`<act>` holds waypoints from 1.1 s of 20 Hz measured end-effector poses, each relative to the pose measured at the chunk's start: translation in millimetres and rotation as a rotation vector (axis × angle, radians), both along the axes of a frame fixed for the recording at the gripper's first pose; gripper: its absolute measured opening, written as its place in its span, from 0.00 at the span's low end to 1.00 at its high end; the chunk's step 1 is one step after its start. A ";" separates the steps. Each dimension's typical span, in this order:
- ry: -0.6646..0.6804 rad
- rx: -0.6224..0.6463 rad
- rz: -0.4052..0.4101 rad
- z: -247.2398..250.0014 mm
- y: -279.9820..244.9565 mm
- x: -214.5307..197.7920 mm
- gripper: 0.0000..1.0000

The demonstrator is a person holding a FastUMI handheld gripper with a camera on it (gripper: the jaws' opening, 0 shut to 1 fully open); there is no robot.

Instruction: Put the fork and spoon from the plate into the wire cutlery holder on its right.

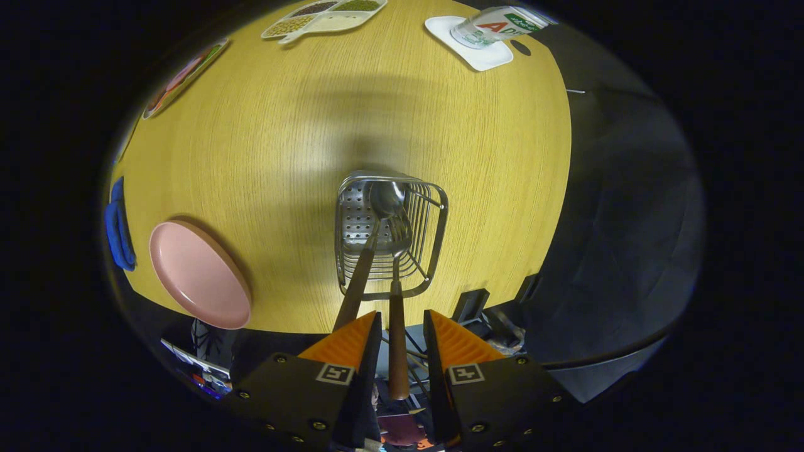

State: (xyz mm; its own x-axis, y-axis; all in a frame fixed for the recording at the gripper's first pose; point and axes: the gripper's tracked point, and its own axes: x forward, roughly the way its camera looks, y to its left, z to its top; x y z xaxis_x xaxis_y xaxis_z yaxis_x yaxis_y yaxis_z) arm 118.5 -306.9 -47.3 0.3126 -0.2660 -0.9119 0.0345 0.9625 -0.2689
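A: What is the surface, and what is around it?

B: A round wooden table with a pale grain. Far beyond the fingers lie a divided tray holding grains and, off to the right of it, a white coaster with a clear jar lying on it. A flat picture card sits far off to the left. A pink plate lies left of the fingers at the table's near rim, with a blue cloth further left. Right of the table the room goes dark, a black curtain.

A: Where are the fork and spoon?

B: Both stand in the wire holder, just ahead of the fingers. The spoon has its bowl down in the holder, its wooden handle running back toward the left finger. The fork points tines-first into the holder, its long axis straight along the fingers, its wooden handle coming back into the gap between them.

A: And the gripper?

B: The jaws are parted. The fork's handle lies between them, with a gap showing on each side, so neither finger seems to press on it.
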 end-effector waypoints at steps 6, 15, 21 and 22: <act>-0.047 0.000 -0.022 12.2 0.8 -9.4 0.63; -0.395 0.087 -0.140 54.1 17.1 -3.4 0.63; -0.829 0.128 -0.166 105.7 43.6 -4.6 0.63; -0.919 0.131 -0.155 120.3 50.1 -5.9 0.63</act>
